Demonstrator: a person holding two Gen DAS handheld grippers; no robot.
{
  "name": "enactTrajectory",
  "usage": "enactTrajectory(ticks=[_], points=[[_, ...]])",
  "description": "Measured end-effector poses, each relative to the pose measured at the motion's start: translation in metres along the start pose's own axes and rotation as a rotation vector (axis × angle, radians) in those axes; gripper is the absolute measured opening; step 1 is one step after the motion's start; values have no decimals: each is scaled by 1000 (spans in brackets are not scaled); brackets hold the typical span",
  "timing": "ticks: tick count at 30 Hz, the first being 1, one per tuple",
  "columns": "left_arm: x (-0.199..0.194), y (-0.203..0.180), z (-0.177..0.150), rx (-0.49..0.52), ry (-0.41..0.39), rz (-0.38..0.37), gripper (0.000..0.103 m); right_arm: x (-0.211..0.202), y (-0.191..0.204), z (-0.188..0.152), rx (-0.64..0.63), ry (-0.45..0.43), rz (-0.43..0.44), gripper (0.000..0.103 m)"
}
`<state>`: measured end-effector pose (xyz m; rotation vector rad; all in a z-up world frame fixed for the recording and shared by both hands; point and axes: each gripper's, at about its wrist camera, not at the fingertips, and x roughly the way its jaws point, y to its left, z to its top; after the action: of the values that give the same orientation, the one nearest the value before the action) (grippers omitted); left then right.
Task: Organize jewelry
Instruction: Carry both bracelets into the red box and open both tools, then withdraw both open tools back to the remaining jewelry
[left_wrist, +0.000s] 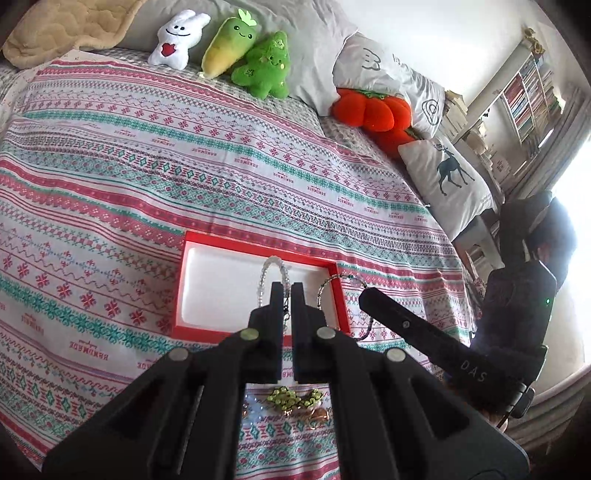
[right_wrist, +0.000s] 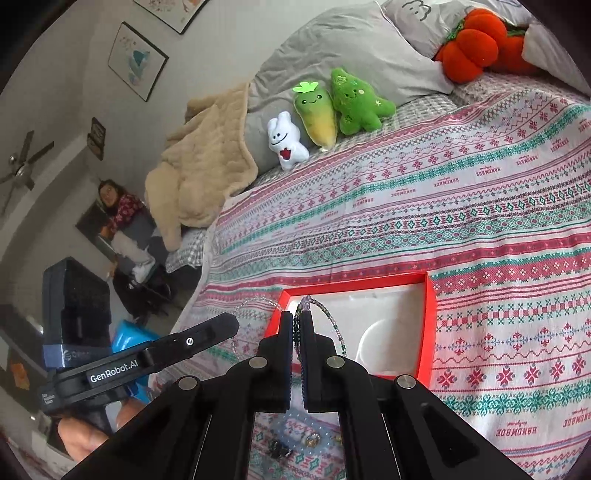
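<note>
A red box with a white lining (left_wrist: 334, 291) (right_wrist: 430, 332) lies on the patterned bedspread. My left gripper (left_wrist: 287, 291) is shut on a clear beaded bracelet (left_wrist: 266, 271), holding it over the box. My right gripper (right_wrist: 296, 321) is shut on a dark green beaded bracelet (right_wrist: 328, 321) (left_wrist: 327, 282) that hangs over the box's near corner. The right gripper shows in the left wrist view (left_wrist: 369, 297), and the left gripper in the right wrist view (right_wrist: 229, 325). More loose jewelry, green beads (left_wrist: 291, 397) and small pieces (right_wrist: 295, 445), lies on the bedspread under the grippers.
Three plush toys (left_wrist: 229, 48) (right_wrist: 325, 114), an orange pumpkin plush (left_wrist: 373, 110) (right_wrist: 476, 44), grey pillows and a beige blanket (right_wrist: 199, 166) lie at the head of the bed. A bookshelf (left_wrist: 532, 92) stands by the wall. A person (right_wrist: 122, 218) sits beside the bed.
</note>
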<state>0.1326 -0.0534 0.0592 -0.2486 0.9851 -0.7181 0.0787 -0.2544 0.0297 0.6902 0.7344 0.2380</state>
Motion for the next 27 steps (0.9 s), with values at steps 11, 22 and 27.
enactTrajectory(ticks=[11, 22, 27], points=[[41, 35, 5, -76, 65, 31, 4, 25, -29, 0, 16, 50, -97, 4], [44, 42, 9, -70, 94, 87, 5, 20, -37, 3, -19, 31, -254, 15], [38, 47, 9, -81, 95, 103, 9, 14, -34, 4, -26, 25, -260, 18]])
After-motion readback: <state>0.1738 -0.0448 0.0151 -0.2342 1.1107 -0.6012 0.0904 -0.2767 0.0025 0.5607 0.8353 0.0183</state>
